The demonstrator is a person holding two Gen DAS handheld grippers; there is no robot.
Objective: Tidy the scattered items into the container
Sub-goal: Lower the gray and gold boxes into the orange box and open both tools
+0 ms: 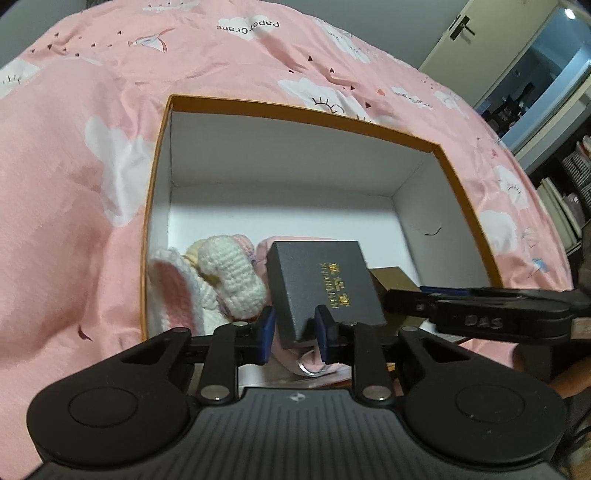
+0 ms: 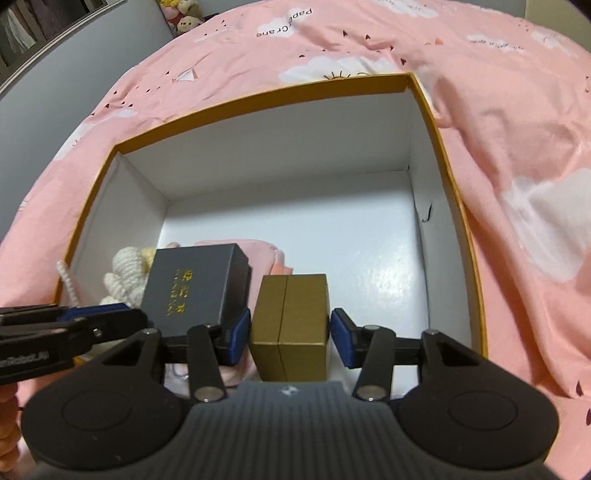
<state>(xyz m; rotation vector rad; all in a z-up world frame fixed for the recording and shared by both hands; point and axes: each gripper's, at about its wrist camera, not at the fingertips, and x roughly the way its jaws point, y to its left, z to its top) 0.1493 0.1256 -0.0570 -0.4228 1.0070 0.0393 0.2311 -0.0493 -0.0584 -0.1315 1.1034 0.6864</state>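
We are in a home bedroom: a bed under a pink cloud-print duvet point(image 1: 74, 184), plush toys point(image 2: 181, 16) by the wall, and what seems a bookshelf point(image 1: 565, 199) beside the door point(image 1: 476, 40).

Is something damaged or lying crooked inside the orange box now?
Yes. The right inner wall of the orange box has a small dark tear. The dark grey box is tilted, propped on the pink cloth, not flat.
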